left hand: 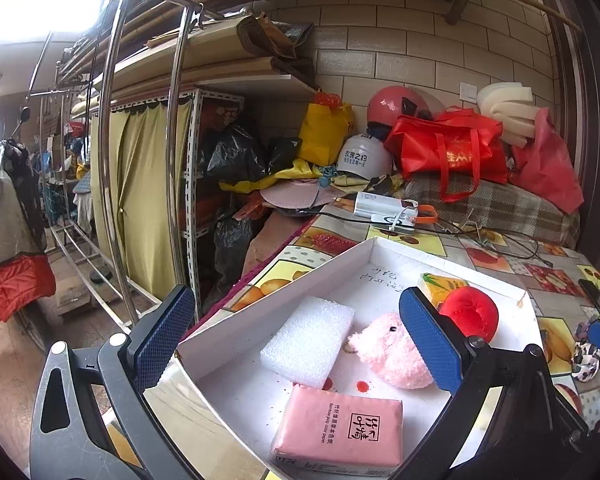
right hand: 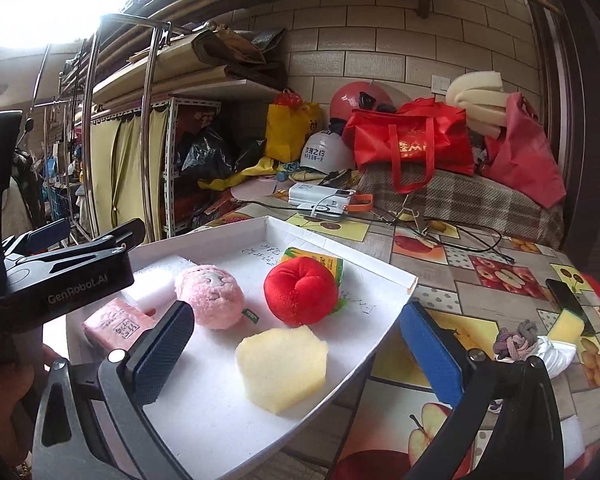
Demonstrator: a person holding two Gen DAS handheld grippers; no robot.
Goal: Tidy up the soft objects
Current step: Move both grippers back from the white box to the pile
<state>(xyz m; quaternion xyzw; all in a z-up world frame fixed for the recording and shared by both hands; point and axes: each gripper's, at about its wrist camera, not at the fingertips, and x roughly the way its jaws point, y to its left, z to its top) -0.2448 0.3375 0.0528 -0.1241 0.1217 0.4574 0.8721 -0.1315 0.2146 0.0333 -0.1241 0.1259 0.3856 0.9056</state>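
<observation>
A white box (left hand: 284, 284) (right hand: 380, 264) on the fruit-print table holds soft things: a white foam block (left hand: 308, 340) (right hand: 160, 280), a pink plush (left hand: 392, 350) (right hand: 210, 296), a red plush apple (left hand: 470, 312) (right hand: 300, 290), a pink tissue pack (left hand: 340, 428) (right hand: 116, 324), a yellow-green pack (left hand: 440, 286) (right hand: 320, 262) and a pale yellow sponge (right hand: 282, 364). My left gripper (left hand: 296, 342) is open and empty above the box. My right gripper (right hand: 296, 354) is open and empty over the sponge. The left gripper's body (right hand: 60, 276) shows in the right wrist view.
On the table right of the box lie a rolled cloth bundle (right hand: 516, 340) (left hand: 586, 354), a yellow sponge (right hand: 566, 322) and a black phone (right hand: 566, 292). Power banks and cables (right hand: 324, 200) lie behind the box. Bags, helmets and foam pile up by the wall.
</observation>
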